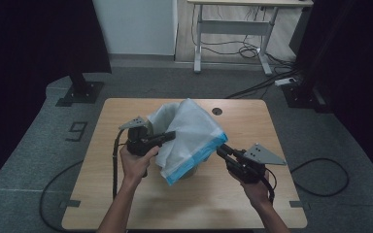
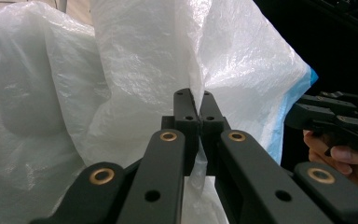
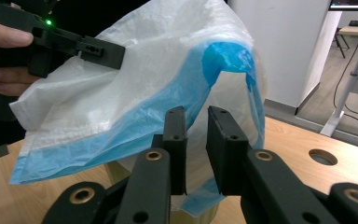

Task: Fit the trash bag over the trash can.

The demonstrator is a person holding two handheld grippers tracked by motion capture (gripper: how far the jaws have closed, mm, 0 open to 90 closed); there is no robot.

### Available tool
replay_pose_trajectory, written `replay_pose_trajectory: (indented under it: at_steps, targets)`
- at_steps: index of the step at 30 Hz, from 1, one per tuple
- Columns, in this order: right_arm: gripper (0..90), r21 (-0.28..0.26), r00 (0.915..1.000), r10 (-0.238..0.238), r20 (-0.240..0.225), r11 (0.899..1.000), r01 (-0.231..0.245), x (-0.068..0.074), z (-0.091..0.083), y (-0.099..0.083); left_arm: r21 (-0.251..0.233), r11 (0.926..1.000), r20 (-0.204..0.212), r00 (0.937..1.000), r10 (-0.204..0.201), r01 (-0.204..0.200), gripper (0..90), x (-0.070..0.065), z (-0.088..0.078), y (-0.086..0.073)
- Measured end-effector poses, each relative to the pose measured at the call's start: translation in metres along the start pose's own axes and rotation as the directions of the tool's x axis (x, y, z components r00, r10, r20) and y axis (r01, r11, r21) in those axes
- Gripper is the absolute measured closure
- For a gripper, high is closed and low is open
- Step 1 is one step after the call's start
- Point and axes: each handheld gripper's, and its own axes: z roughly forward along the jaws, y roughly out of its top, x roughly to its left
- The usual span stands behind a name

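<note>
A white plastic bag (image 1: 189, 127) with a blue rim band (image 1: 199, 158) stands puffed up at the middle of the wooden table (image 1: 126, 204), draped over a pale container (image 3: 116, 171) that is mostly hidden. My left gripper (image 1: 171, 135) comes in from the left and is shut on a fold of the white film (image 2: 196, 95). My right gripper (image 1: 220, 148) sits at the bag's right side by the blue band. Its jaws (image 3: 196, 114) stand a narrow gap apart, with the blue-edged film just beyond them and no pad pressing on it.
A round cable hole (image 1: 217, 111) is in the table's far right part. Cables trail from both grippers off the table. Dark stands (image 1: 80, 90) and a white desk frame (image 1: 233, 29) are on the floor beyond the table.
</note>
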Motion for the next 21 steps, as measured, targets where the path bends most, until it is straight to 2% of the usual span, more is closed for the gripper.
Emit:
replay_pose_trajectory:
  at_steps: [9, 15, 21]
  targets:
    - [76.6, -0.004, 1.0000, 0.003, 0.004, 1.000, -0.003, -0.0011, 0.0008, -0.0034, 0.006, 1.0000, 0.008, 1.0000, -0.006, 0.006, 89.4, 0.0010, -0.0027, -0.0018]
    - [76.4, -0.005, 0.9997, -0.001, 0.022, 1.000, 0.001, -0.0041, 0.0021, -0.0015, 0.000, 0.9999, 0.025, 0.9995, -0.017, 0.017, 89.4, 0.0036, -0.0054, -0.0014]
    - [73.0, -0.010, 0.9998, 0.004, 0.018, 1.000, -0.004, -0.0031, 0.0051, -0.0016, 0.016, 0.9998, 0.029, 0.9995, -0.010, 0.010, 89.5, 0.0024, -0.0010, -0.0031]
